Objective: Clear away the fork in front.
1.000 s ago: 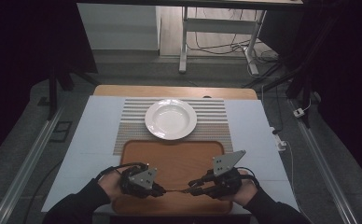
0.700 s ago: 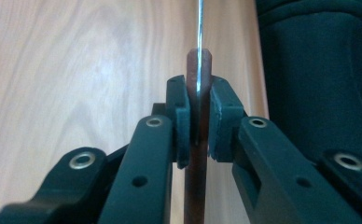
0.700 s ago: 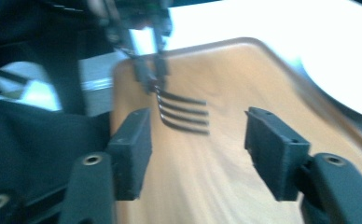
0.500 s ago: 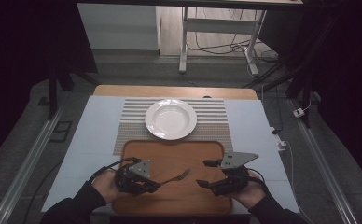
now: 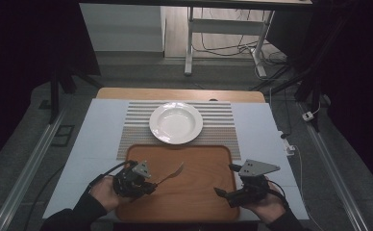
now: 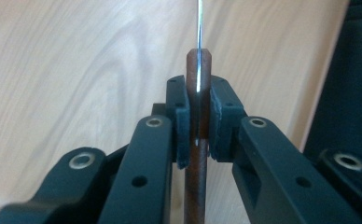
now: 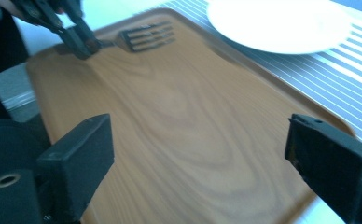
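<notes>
The left tongs (image 5: 143, 185) are clamped on the brown handle of a metal fork (image 5: 171, 174), which points up and to the right above the near-left part of a brown wooden tray (image 5: 194, 192); in the left gripper view the handle (image 6: 198, 116) is pinched between both black pads. The right tongs (image 5: 223, 192) hover over the tray's near-right part with jaws wide apart, gripping nothing. Beyond the tray, a round white plate (image 5: 176, 122) rests on a striped grey placemat (image 5: 223, 120) on the pale tabletop (image 5: 98, 130).
</notes>
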Motion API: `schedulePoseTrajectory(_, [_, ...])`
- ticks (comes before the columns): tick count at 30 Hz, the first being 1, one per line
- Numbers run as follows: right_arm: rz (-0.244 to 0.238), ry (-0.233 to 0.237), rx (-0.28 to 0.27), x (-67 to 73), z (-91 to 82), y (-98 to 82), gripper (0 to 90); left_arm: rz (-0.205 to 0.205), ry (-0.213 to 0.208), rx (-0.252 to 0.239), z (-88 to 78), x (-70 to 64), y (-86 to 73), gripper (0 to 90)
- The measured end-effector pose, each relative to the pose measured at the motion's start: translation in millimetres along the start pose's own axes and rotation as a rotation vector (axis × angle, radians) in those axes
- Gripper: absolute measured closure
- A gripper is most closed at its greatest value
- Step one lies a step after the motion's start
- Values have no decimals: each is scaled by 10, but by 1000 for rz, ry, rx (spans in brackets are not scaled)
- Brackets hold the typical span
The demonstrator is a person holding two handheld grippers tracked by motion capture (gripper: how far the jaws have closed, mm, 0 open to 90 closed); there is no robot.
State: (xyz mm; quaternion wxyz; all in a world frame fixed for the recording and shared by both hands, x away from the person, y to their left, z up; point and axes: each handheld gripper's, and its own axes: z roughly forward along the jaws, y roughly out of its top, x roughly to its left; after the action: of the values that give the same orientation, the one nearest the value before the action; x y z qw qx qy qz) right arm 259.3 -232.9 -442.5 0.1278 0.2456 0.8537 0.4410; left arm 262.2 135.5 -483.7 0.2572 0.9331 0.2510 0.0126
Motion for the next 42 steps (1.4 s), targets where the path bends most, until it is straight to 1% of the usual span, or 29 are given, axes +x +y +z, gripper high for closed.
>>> schedulePoseTrajectory(2, [20, -21, 3, -10, -39, -36, 54, -31, 26, 11, -2, 8, -14, 801])
schedulePoseTrajectory(6, [57, -61, 2, -34, -125, -113, 30, -103, 54, 22, 9, 28, -36, 801])
schedulePoseTrajectory(9, [72, -89, 12, -44, -185, -167, 14, -161, 65, 31, 12, 53, -57, 801])
schedulePoseTrajectory(11, [79, -113, 10, -54, -218, -206, 7, -189, 66, 35, 7, 71, -71, 801])
schedulePoseTrajectory(16, [108, -145, 16, -90, -301, -292, 0, -251, 84, 60, 39, 118, -92, 801])
schedulePoseTrajectory(21, [115, -191, 31, -103, -379, -368, 0, -307, 112, 101, 89, 167, -105, 800])
schedulePoseTrajectory(24, [132, -210, 30, -121, -428, -410, 0, -342, 125, 129, 115, 206, -116, 799])
schedulePoseTrajectory(25, [140, -210, 31, -129, -442, -426, 0, -356, 129, 138, 127, 221, -122, 799])
schedulePoseTrajectory(26, [148, -221, 34, -133, -455, -440, 0, -365, 137, 148, 138, 234, -125, 799])
schedulePoseTrajectory(28, [158, -225, 33, -145, -477, -466, 0, -384, 138, 146, 140, 250, -128, 797])
schedulePoseTrajectory(30, [164, -230, 34, -154, -494, -486, 0, -388, 139, 144, 141, 255, -129, 795])
schedulePoseTrajectory(34, [175, -237, 45, -159, -518, -521, 0, -380, 137, 142, 139, 255, -134, 786])
schedulePoseTrajectory(35, [177, -238, 48, -162, -522, -529, 0, -379, 133, 138, 137, 259, -136, 774])
schedulePoseTrajectory(36, [183, -237, 51, -165, -525, -537, 0, -376, 124, 132, 128, 263, -138, 743])
schedulePoseTrajectory(38, [190, -236, 57, -171, -534, -551, 0, -378, 120, 102, 95, 262, -136, 718])
schedulePoseTrajectory(40, [202, -234, 48, -177, -547, -558, 0, -358, 129, 66, 44, 264, -125, 706])
schedulePoseTrajectory(42, [210, -235, 51, -186, -552, -564, 0, -346, 138, 28, -3, 280, -105, 709])
